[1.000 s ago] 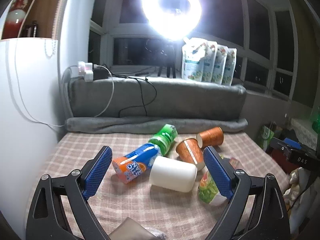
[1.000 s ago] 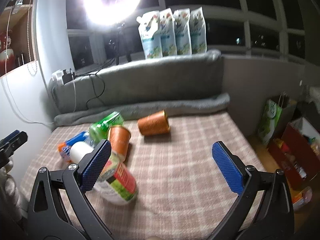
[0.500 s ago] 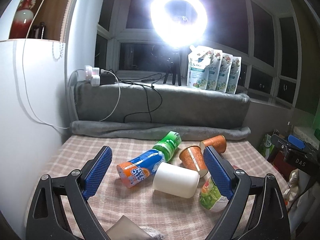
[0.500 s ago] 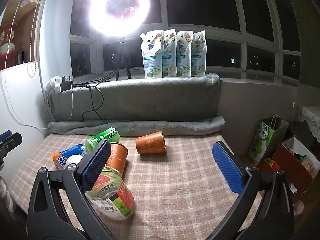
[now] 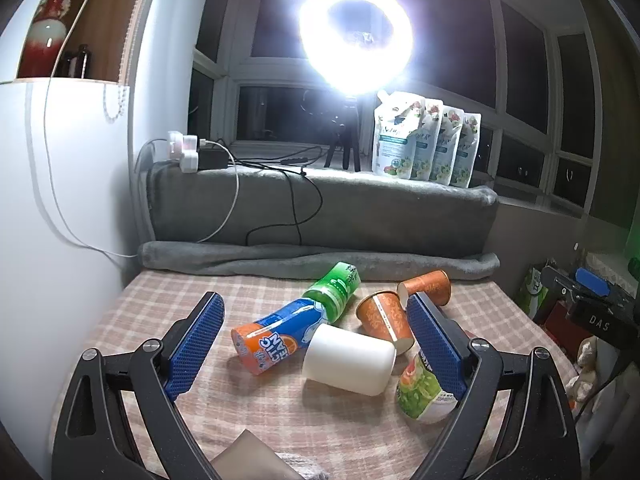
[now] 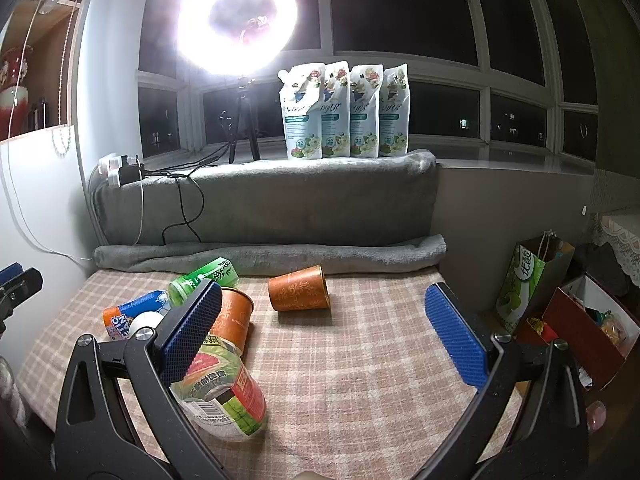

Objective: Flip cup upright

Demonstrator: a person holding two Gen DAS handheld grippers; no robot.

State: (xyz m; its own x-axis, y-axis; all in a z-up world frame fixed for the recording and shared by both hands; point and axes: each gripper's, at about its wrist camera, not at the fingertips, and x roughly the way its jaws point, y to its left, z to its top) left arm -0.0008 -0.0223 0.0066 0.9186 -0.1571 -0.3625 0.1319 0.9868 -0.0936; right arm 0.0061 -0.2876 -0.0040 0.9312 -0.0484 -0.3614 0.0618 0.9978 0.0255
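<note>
Several cups lie on their sides on the checked tablecloth. A white cup rests between the fingers of my open left gripper, nothing held. An orange patterned cup lies just behind it, and another orange cup lies alone near the grey roll. A blue-orange cup, a green cup and a green-red printed cup lie alongside. My right gripper hangs open above the cloth, its left finger over the printed cup.
A rolled grey blanket and a grey padded ledge border the far side. A ring light, cables and several pouches stand on the sill. A white cabinet is at the left; bags and boxes sit off the right edge.
Both grippers have drawn back and tilted up a little, so the cups sit lower and smaller in view. Neither gripper has changed its opening. The cups have not moved.
</note>
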